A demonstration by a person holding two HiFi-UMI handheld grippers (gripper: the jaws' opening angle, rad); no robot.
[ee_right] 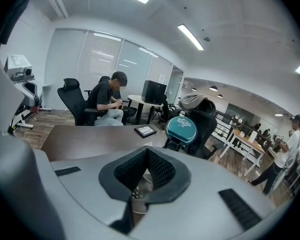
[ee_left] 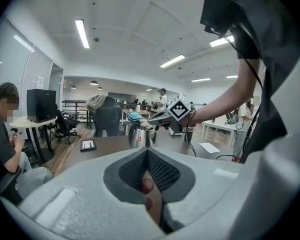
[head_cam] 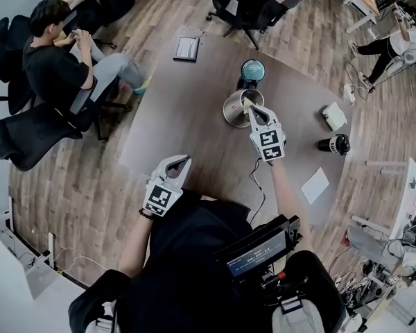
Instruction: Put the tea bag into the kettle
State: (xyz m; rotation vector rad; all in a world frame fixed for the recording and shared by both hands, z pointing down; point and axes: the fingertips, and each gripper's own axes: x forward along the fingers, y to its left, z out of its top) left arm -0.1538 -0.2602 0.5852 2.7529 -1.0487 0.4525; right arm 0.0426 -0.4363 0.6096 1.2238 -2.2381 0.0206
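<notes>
Counter [head_cam: 187,116]: dark top beneath both hand-held grippers, carrying the kettle.
Kettle [head_cam: 229,116]: right under the right hand-held gripper's tips, with its teal lid [head_cam: 252,69] tipped up just beyond them, so the mouth is open to receive.
Left hand-held gripper [head_cam: 183,160]: jaws together and empty, well apart from the kettle, likely parked out of the way.
Right hand-held gripper [head_cam: 252,110]: jaws clamped on the bag, poised over the mouth so that letting go would drop it inside.
Tea bag [head_cam: 247,103]: pale scrap pinched at those tips, at the kettle's mouth, apparently not yet released.

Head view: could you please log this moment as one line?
right hand-held gripper shut, tips over open kettle | left hand-held gripper shut, over near table edge | tea bag not clearly seen
</notes>
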